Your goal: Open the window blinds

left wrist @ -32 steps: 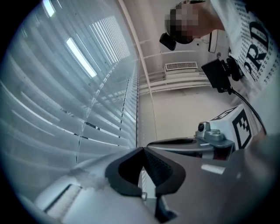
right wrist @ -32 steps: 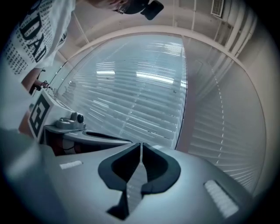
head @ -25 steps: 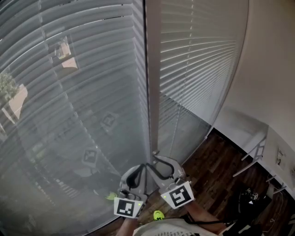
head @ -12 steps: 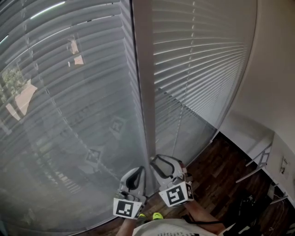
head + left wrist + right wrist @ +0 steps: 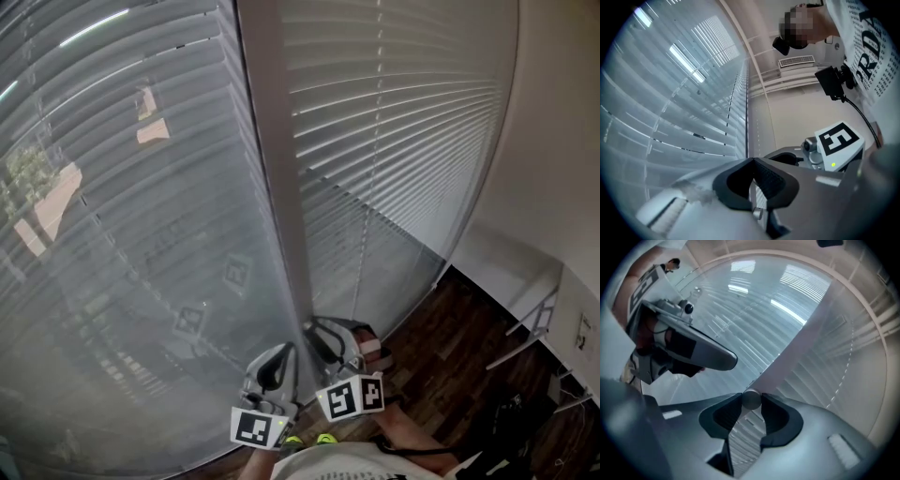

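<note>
Right gripper view: right tool (image 5: 751, 402), jaws just closing, pinches wand (image 5: 751, 398).

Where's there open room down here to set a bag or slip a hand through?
The dark wood floor is bare between the right blind and the white table legs. It's crowded at the black gear near those legs, and by the corner post, where the wand hangs.
</note>
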Demonstrator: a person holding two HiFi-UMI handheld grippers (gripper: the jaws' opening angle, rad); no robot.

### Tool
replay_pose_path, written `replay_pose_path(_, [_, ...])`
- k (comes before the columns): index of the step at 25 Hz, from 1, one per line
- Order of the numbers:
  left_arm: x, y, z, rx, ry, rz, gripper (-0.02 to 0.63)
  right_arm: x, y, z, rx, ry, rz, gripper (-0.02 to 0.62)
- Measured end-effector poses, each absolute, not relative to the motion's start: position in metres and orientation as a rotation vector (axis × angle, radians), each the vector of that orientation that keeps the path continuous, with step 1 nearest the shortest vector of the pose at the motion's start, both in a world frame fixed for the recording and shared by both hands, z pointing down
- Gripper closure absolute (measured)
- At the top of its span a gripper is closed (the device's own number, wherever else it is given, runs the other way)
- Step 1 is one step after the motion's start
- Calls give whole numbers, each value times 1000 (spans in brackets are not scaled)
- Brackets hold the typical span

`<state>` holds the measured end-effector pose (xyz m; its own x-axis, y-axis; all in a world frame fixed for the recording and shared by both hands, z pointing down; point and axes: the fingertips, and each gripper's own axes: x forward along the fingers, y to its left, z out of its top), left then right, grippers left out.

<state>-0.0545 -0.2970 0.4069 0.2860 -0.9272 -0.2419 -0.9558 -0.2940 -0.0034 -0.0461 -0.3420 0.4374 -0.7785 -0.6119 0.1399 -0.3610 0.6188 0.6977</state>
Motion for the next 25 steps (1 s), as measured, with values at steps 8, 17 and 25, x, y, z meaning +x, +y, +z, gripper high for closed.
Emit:
replay_pose_path(8, [-56, -293, 415, -2414, 1763, 237, 612, -47, -345, 440, 822, -2403, -1022, 472])
replay_pose_path(17, [-60, -291, 418, -2430, 1738, 190, 612, -47, -346, 440, 830, -2403, -994, 471])
replay_pose_path(25, [-62, -290, 417, -2445, 1722, 195, 612, -47, -347, 439, 836, -2440, -937, 469])
